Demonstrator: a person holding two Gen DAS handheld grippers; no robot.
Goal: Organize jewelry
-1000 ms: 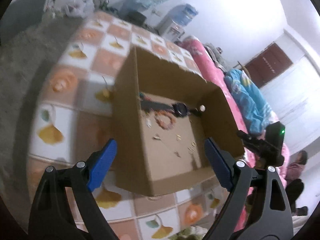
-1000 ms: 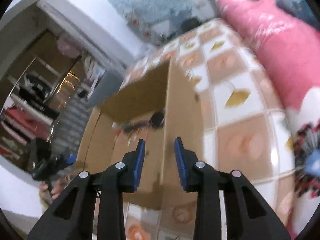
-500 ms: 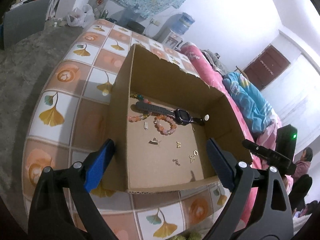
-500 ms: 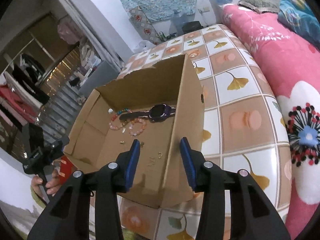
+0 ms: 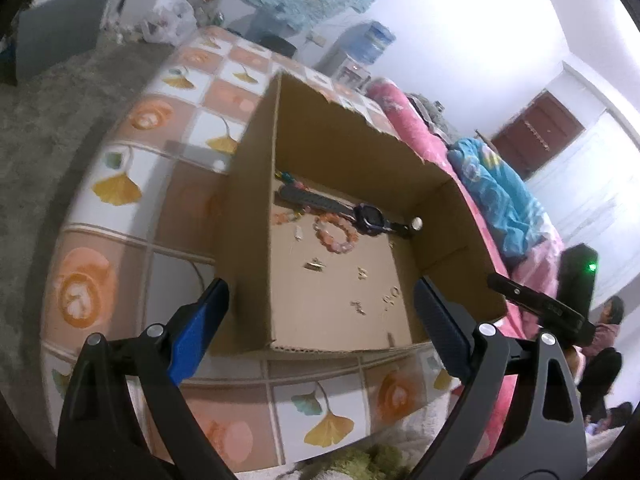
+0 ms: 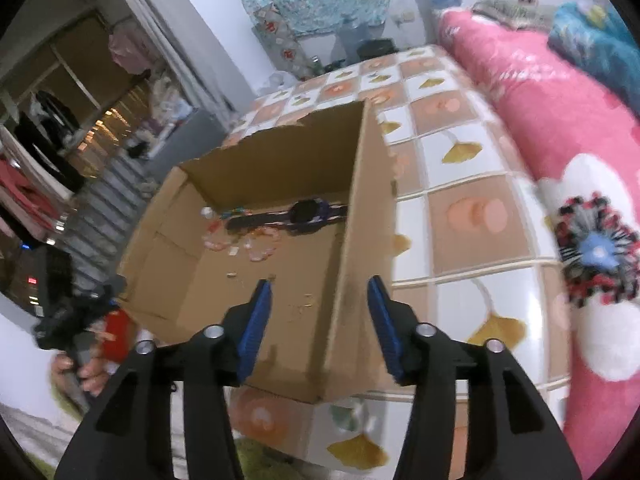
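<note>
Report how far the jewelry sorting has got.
Done: nothing visibly sorted. The watch, a pink bead bracelet and small gold pieces lie scattered on the floor of the cardboard box. In hand: nothing. The left gripper is open before the box; the right gripper is empty, its fingers just opening astride the box's side wall. Left: pick up and arrange every piece.

Brown cardboard box (image 5: 248,264) on orange-and-white ginkgo-leaf tablecloth (image 5: 120,184).

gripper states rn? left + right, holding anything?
Left gripper: open wide, holding nothing.
Right gripper: open, fingers just been opening, astride the cardboard box wall without gripping it.
</note>
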